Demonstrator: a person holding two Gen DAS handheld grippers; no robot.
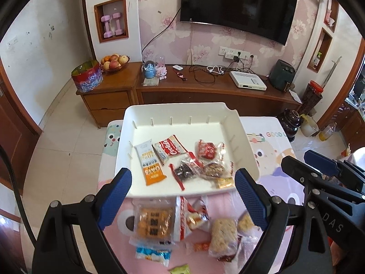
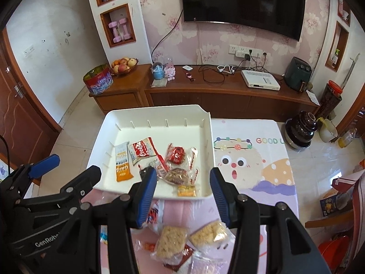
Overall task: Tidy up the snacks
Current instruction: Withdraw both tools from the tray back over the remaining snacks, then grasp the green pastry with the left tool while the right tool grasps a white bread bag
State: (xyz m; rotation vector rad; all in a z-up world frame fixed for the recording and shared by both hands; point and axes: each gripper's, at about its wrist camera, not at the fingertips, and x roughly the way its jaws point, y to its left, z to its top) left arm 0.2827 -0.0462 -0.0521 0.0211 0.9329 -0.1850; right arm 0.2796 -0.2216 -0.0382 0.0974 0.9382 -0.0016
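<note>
On the cartoon-print counter [image 1: 269,141], loose snacks [image 1: 222,235] lie at frame bottom beneath both released, empty claws: left claw [image 1: 182,196], right claw [image 2: 183,196]. Beyond them, mid-frame, the white tray [image 1: 173,111] holds more packets [image 1: 151,164].

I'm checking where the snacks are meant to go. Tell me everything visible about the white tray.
The white rectangular plastic tray has raised walls, rounded corners and short ribs along its inner sides. It lies flat at the far left of a cartoon-print tabletop, overhanging its far edge. Inside, toward the near wall, lie several wrapped snacks, including an orange-and-white oat bar and a red cookie packet. More snacks lie on the table outside it. Neither tool touches it.
</note>
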